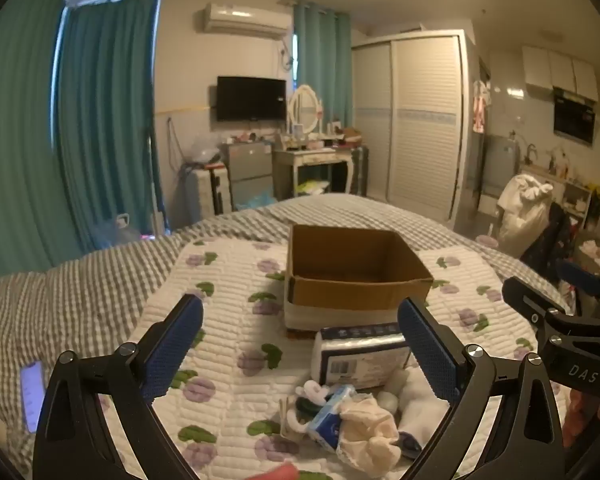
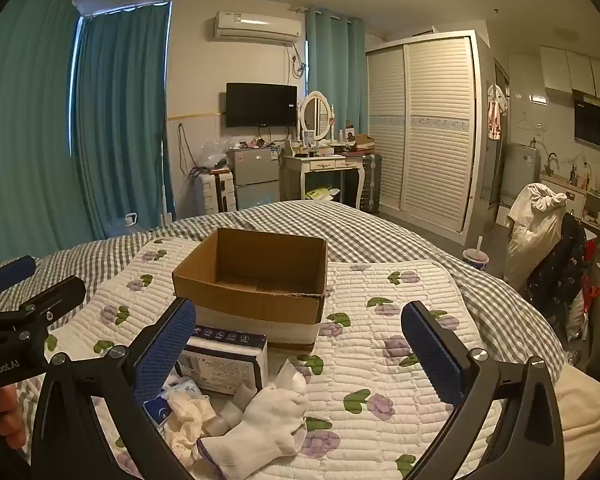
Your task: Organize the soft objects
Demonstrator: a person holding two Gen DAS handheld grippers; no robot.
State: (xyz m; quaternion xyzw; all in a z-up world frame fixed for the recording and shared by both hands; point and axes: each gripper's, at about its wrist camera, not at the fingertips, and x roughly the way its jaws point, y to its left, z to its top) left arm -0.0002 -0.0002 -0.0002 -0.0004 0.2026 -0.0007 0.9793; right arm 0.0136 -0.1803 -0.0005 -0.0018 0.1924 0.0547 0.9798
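Both grippers, left (image 1: 300,344) and right (image 2: 299,346), hang spread wide, empty, short of the cardboard box (image 2: 256,280). Only the right view shows the white sock (image 2: 260,428); only the left shows a phone (image 1: 32,394).

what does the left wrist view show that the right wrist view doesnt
Only the left wrist view shows a lit phone lying on the checked bedspread by the left gripper, and something red at the bottom edge. Only the right wrist view shows a lidded cup with a straw beyond the bed. Both show the empty cardboard box on the floral quilt, the tissue pack before it, the white sock, and both jaws wide open, as on the right gripper.
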